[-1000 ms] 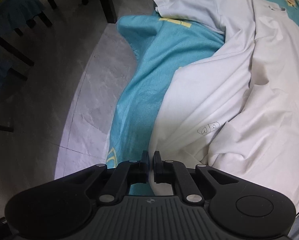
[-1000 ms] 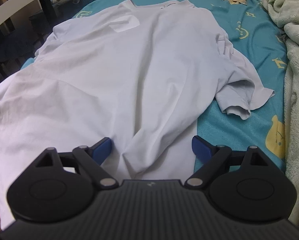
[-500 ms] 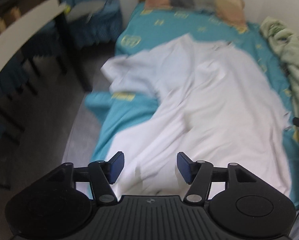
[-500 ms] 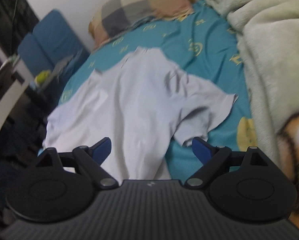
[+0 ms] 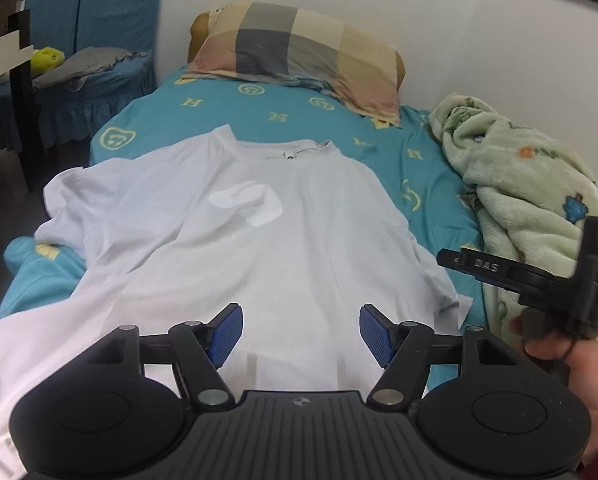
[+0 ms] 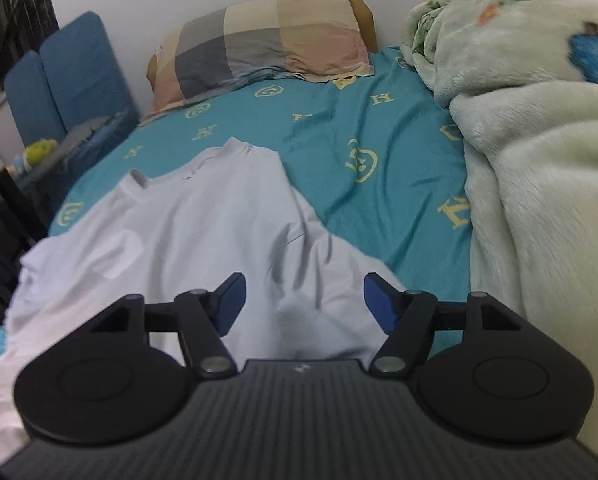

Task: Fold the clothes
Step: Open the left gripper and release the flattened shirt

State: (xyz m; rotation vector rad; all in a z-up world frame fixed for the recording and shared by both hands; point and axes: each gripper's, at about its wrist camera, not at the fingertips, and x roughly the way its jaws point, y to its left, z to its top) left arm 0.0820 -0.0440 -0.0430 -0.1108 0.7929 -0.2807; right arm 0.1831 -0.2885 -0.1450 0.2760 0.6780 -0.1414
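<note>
Both hand-held grippers hover empty over the white T-shirt (image 5: pixel 283 240), left (image 5: pixel 301 334) opening, right (image 6: pixel 305 302) closing; blanket (image 6: pixel 539 160) crowds the right.

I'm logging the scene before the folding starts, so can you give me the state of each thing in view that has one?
White T-shirt: unfolded, spread flat on the bed, collar toward the pillow, wrinkled.
Left gripper: jaws opening, nothing between them.
Right gripper: jaws closing, above the shirt, pads not on cloth.
Pillow: lying at the head of the bed.
Fleece blanket: bunched in a heap along the bed's side.
Bedsheet: lightly creased.
</note>
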